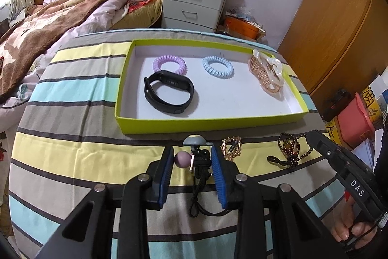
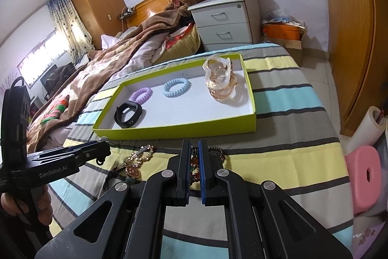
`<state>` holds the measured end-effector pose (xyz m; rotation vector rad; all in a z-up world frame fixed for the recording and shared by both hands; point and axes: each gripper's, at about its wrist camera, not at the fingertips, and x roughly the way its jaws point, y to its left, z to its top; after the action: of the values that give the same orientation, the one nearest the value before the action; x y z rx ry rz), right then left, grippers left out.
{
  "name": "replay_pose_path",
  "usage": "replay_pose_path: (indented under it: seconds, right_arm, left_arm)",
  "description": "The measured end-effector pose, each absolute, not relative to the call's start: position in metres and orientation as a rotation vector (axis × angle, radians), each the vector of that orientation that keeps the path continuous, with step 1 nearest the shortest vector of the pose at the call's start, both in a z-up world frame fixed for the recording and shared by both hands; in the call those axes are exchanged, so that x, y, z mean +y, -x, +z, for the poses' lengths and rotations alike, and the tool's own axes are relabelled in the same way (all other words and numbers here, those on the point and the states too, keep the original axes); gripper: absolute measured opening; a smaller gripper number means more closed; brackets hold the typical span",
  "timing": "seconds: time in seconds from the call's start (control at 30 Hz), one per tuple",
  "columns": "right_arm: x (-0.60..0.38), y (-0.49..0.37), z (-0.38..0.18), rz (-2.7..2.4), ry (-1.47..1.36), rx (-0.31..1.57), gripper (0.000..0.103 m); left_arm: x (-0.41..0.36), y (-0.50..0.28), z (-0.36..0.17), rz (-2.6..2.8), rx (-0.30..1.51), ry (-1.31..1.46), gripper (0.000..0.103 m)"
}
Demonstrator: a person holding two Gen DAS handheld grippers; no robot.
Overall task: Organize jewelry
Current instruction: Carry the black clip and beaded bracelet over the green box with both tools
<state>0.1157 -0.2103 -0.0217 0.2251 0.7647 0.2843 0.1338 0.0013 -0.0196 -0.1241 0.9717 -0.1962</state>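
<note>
A shallow lime-green cardboard tray (image 1: 206,124) with a white floor lies on a striped cloth in yellow, grey and pale blue (image 1: 72,137). Inside it, well apart, lie a black rubber fitness band (image 1: 169,95) at near left, a lilac spiral hair tie (image 1: 169,64) just behind it, a pale blue spiral hair tie (image 1: 217,66) in the middle, and a translucent peach claw hair clip (image 1: 266,72) at far right — spread out, it seems, so each is easy to find.

Still outside, just near of the tray, the left gripper (image 1: 192,157) stands open around a black corded hair tie with a mauve bead and a grey-domed charm (image 1: 197,157), not yet pinching it. To its right lies a gold-toned beaded bracelet (image 1: 231,146). The right gripper (image 2: 194,157) is clamped on a dark beaded necklace with coloured stones (image 2: 194,163) — probably ready to lift it into the tray's free space.
</note>
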Motion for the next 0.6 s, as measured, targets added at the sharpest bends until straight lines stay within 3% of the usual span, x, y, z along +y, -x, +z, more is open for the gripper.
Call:
replay_pose_path:
  seconds: [0.6]
  right_arm:
    - [-0.205, -0.127, 0.027, 0.300, -0.197, 0.674, 0.006]
  left_arm:
    - [0.011, -0.145, 0.022, -0.207, 0.890, 0.125, 0.033]
